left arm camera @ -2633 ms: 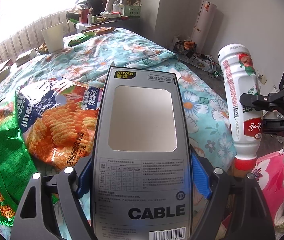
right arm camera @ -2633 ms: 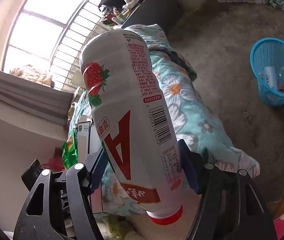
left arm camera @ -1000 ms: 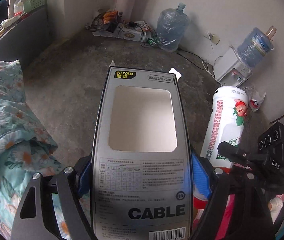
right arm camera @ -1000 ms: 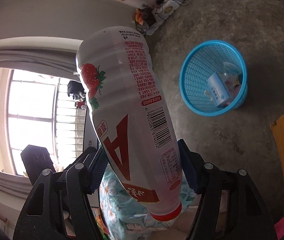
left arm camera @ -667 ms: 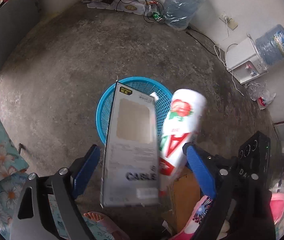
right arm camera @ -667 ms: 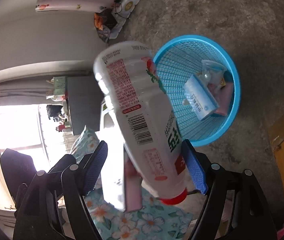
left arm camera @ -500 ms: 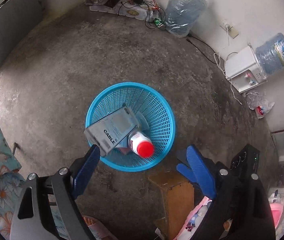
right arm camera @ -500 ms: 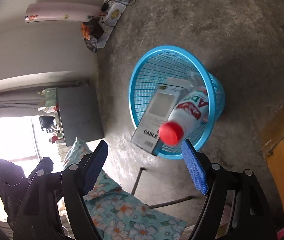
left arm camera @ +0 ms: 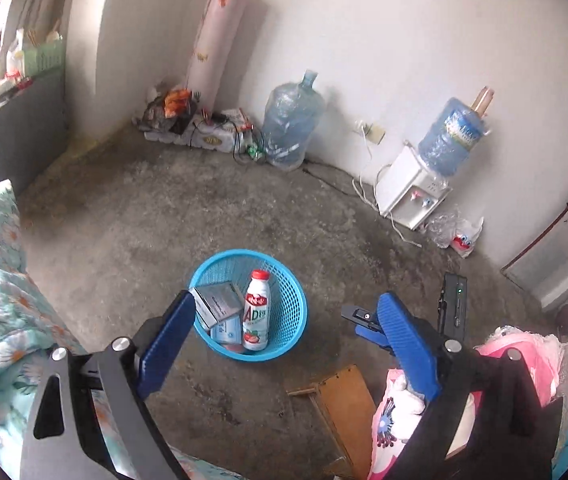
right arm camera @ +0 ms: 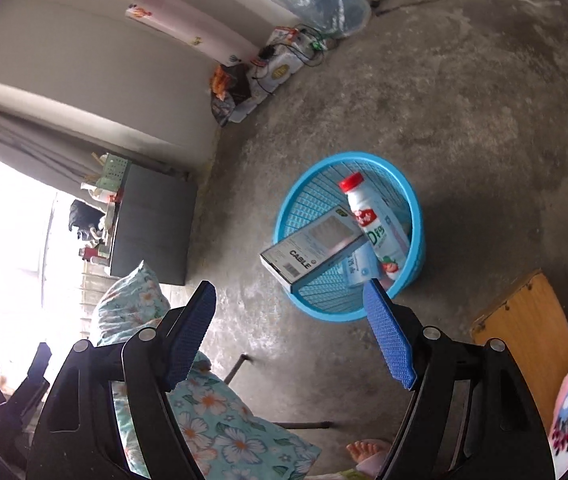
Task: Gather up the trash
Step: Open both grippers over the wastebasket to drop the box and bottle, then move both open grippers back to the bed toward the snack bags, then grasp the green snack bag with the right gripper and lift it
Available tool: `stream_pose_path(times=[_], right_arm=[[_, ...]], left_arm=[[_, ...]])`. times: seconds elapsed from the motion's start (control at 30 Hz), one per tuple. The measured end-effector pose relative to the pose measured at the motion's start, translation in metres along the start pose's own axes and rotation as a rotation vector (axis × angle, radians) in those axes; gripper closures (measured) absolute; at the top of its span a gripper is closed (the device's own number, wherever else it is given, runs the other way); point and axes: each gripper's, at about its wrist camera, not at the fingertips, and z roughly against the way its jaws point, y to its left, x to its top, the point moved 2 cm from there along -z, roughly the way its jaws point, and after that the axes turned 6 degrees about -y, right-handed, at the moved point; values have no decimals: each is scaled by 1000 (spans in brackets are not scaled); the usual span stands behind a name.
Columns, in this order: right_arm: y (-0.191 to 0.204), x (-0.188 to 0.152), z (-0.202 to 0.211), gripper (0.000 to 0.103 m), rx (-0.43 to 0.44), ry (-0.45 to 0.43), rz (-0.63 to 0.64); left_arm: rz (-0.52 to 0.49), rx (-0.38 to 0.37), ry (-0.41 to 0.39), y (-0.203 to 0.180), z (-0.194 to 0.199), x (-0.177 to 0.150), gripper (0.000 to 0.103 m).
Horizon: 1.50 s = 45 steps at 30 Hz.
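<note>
Both grippers, left (left arm camera: 284, 320) and right (right arm camera: 290, 320), hang with jaws wide apart and hold nothing, above the blue basket (left arm camera: 292, 320) on the concrete floor. Inside it lie the bottle (left arm camera: 257, 310) and the cable box (left arm camera: 217, 302), the box's end propped on the rim. These two pieces look collected; whether more trash remains elsewhere is not visible.

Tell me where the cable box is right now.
The cable box lies tilted in the blue basket on the floor, its end over the rim, beside the white bottle in the right wrist view.
</note>
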Motion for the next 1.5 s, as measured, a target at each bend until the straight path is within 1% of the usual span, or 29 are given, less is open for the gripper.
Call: stream_pose_path(times=[0.03, 0.07, 0.1, 0.13, 0.17, 0.23, 0.3, 0.33, 0.4, 0.53, 0.6, 0.7, 0.77, 0.83, 0.9, 1.0, 1.07, 1.13, 1.2, 1.27, 1.3, 1.37, 1.4, 1.43, 1.5], right_arm=[[18, -2, 11, 31, 3, -31, 66], [36, -4, 22, 30, 11, -61, 135], [54, -9, 34, 27, 27, -92, 200], [71, -15, 44, 20, 43, -125, 263], [86, -22, 55, 18, 55, -162, 327], [116, -38, 72, 8, 69, -231, 447], [140, -55, 83, 8, 76, -277, 545], [152, -63, 88, 8, 88, -286, 585], [173, -80, 97, 8, 151, -282, 644], [202, -114, 112, 8, 266, -260, 714], [217, -133, 115, 8, 353, -196, 734], [240, -165, 107, 8, 457, -57, 743], [253, -185, 97, 8, 501, 50, 739], [271, -215, 90, 8, 532, 145, 752], [288, -242, 82, 8, 581, 260, 767], [317, -303, 78, 10, 674, 467, 785], [335, -342, 74, 14, 714, 595, 803], [353, -376, 65, 23, 720, 723, 821], [367, -404, 51, 29, 696, 815, 844], [379, -425, 37, 33, 657, 863, 888], [383, -434, 29, 38, 628, 885, 901], [387, -449, 10, 41, 563, 938, 914], [389, -454, 4, 47, 542, 955, 920], [391, -459, -1, 50, 526, 972, 925], [393, -468, -5, 51, 512, 1003, 937]], left_arm=[[-7, 10, -53, 0, 23, -2, 6], [-8, 30, -104, 1, 44, -5, 6], [-1, 48, -142, 2, 65, -10, 6], [15, 60, -175, 3, 83, -16, 6], [42, 69, -206, 6, 101, -25, 6], [102, 78, -267, 13, 135, -46, 6], [142, 91, -290, 21, 166, -69, 6], [158, 107, -300, 26, 182, -80, 6], [176, 163, -327, 37, 216, -104, 6], [174, 320, -341, 62, 281, -156, 6], [190, 410, -342, 78, 312, -185, 6], [274, 531, -343, 104, 357, -233, 6], [342, 610, -353, 120, 384, -264, 6], [405, 674, -363, 134, 408, -291, 6], [454, 719, -369, 148, 429, -313, 6], [515, 760, -389, 161, 452, -334, 6], [540, 797, -396, 169, 460, -343, 6], [554, 842, -383, 177, 464, -350, 6], [555, 896, -346, 185, 464, -356, 7], [546, 942, -312, 193, 459, -360, 11], [546, 961, -298, 197, 457, -361, 12], [552, 984, -279, 205, 454, -365, 18], [555, 991, -271, 208, 452, -366, 21], [556, 997, -257, 211, 450, -368, 24], [556, 1009, -224, 219, 444, -370, 29]])
